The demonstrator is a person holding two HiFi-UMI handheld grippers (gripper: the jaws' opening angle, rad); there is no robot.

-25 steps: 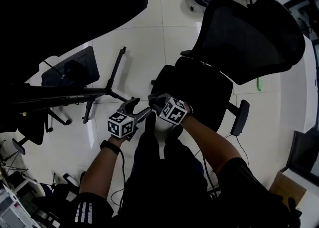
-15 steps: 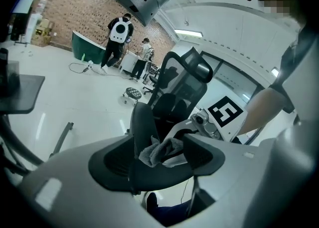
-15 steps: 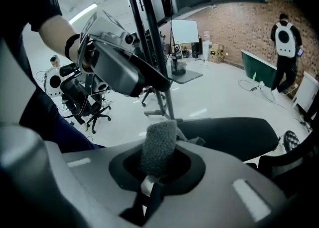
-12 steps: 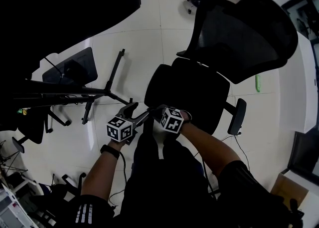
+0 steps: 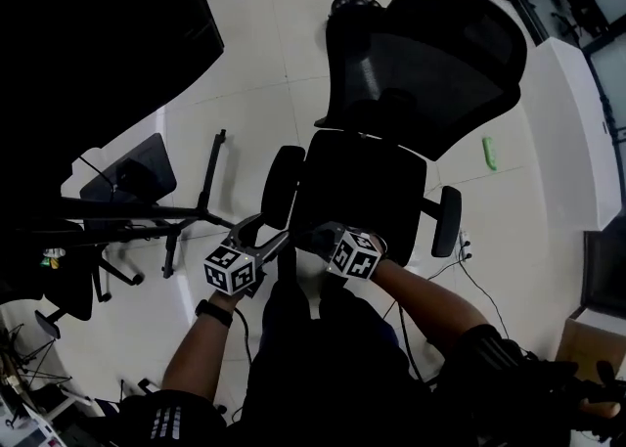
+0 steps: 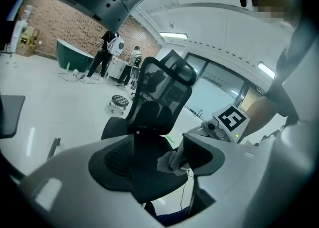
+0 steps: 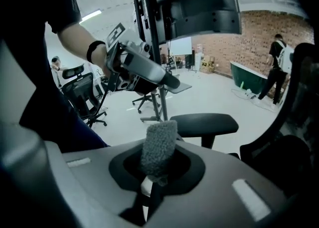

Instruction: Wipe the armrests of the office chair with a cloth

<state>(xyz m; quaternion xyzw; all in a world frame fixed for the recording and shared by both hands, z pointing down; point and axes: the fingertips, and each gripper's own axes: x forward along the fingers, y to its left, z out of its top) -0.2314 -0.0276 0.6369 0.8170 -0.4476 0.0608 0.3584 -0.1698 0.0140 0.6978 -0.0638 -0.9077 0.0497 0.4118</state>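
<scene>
Only the gripper views, not the head view, show the right hand-held gripper clamping cloth; left hand-held gripper gapes.

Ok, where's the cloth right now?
The cloth is pinched upright in the right claw, at the seat's front edge in the head view, just short of the armrest.

office chair: base hidden under the seat; backrest cut off by the right gripper view's edge
cloth: lower end hidden between the jaws
distant people: too small for detail
</scene>
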